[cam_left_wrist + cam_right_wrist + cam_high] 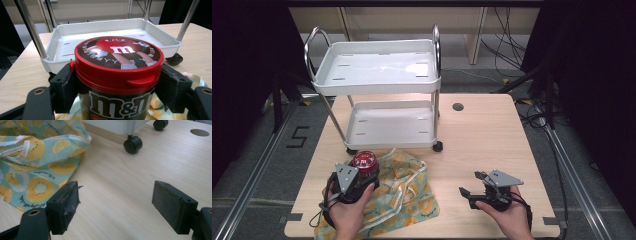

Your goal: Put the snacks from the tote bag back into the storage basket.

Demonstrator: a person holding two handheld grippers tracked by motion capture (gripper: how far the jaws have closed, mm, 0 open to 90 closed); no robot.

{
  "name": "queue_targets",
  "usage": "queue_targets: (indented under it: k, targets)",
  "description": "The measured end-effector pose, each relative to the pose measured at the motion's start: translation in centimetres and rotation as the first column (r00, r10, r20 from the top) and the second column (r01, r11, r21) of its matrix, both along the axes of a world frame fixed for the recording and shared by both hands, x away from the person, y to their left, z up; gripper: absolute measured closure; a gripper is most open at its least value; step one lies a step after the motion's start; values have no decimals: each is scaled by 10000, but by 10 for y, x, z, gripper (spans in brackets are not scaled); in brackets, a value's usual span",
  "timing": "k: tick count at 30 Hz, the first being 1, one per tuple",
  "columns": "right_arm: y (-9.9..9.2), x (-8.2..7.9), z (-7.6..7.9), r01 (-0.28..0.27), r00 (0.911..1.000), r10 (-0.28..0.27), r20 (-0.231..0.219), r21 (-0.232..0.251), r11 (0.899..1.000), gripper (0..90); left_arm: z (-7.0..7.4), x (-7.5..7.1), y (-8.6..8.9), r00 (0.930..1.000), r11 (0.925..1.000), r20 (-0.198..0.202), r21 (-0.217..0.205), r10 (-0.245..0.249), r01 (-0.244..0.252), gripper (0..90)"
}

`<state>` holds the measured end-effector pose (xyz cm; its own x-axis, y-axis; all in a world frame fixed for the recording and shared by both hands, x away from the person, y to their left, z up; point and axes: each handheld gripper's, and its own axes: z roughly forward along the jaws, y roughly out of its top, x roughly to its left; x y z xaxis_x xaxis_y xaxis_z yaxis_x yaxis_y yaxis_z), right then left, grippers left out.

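Red-lidded M&M's candy jar (118, 75) sat clamped between the left gripper (117, 87) jaws above the fruit-print cloth bag (404, 192); the right gripper (120, 205) jaws gaped wide, empty.

A pale wooden counter (492, 145) is seen, on which a white two-tier cart (377, 75) and a fruit-printed cloth bag (409, 192) are set.
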<state>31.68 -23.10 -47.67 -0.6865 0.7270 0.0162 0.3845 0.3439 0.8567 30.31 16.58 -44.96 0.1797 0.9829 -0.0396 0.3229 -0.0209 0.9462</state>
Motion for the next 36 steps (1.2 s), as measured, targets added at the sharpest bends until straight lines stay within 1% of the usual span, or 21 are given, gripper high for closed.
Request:
queue_targets:
  k: [8,9,12,13,17,19,20,33,34,36]
  targets:
    - [0,0,0,-20,10000,20,-12,1,10000,226,1,2,0,10000,9999,-18,-62,93,-93,254]
    - [0,-1,0,66,10000,-66,-17,-65,10000,226,1,2,0,10000,9999,-18,-62,93,-93,254]
    - [0,-1,0,71,10000,-71,-9,-57,10000,226,1,3,1,9999,9999,-12,-68,115,-116,254]
    - [0,0,0,-39,10000,39,-15,2,10000,226,1,4,1,9999,9999,4,-69,140,-140,254]
    - [0,0,0,-26,10000,26,-9,7,10000,226,2,5,2,9999,9998,-28,-75,169,-169,254]
    - [0,0,0,-12,10000,12,-9,14,10000,226,2,5,2,9999,9998,-23,-80,168,-169,254]
    - [0,-1,0,84,10000,-84,2,-39,10000,226,2,5,2,9999,9999,-19,-55,161,-161,254]
    - [0,0,0,-24,10000,24,-7,-2,10000,226,6,9,3,9998,9997,55,-123,207,-207,254]
    - [0,-1,0,77,10000,-77,-2,-46,10000,226,6,9,3,9998,9997,54,-115,212,-212,254]
    - [1,-1,0,73,10000,-73,-36,-19,10000,226,7,10,3,9997,9997,45,-105,222,-221,254]
